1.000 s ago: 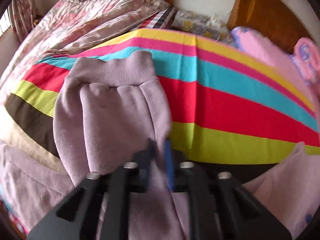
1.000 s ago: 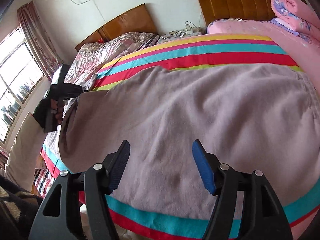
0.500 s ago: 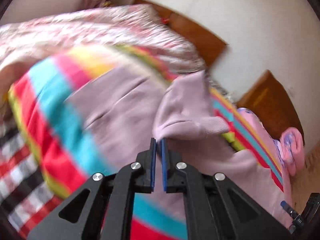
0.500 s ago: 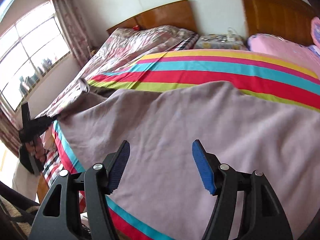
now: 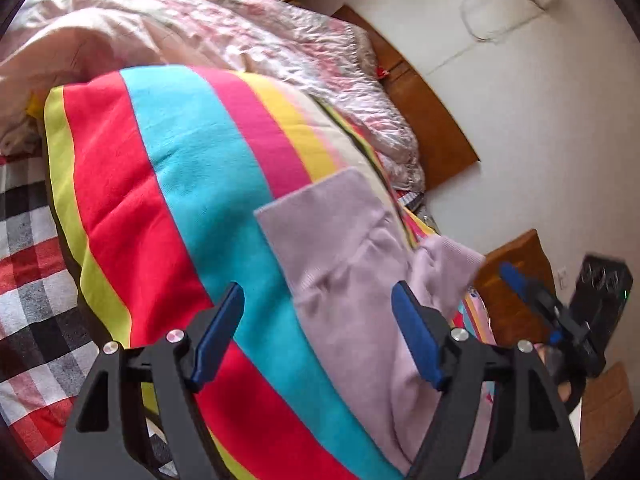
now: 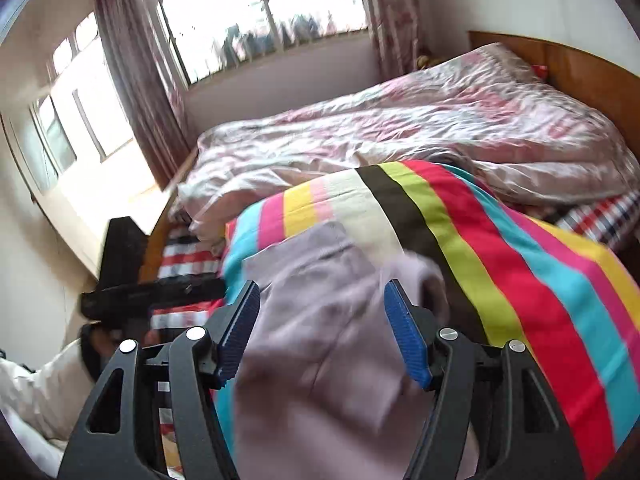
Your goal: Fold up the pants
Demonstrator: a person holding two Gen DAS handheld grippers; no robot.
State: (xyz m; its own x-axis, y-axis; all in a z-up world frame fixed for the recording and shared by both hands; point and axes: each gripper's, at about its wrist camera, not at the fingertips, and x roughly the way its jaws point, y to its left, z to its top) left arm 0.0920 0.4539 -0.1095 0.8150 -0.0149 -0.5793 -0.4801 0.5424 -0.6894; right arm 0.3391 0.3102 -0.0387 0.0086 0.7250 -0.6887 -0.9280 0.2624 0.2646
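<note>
Pants [image 5: 352,280] lie across the striped blanket [image 5: 192,184], both left gripper [image 5: 318,340] and right gripper [image 6: 322,328] wide, empty; the raised cuff, seemingly loose, could flop back, spoiling the fold.

The right gripper [image 6: 320,332] is hanging over the pants [image 6: 320,344] with its jaws standing wide apart, gripping nothing. The mauve pants are lying on the striped blanket [image 6: 532,280], one cuff [image 6: 420,276] curling up. The left gripper [image 6: 132,280] is showing blurred at the left. A quilt [image 6: 400,136] is lying beyond, under the window [image 6: 260,12].
</note>
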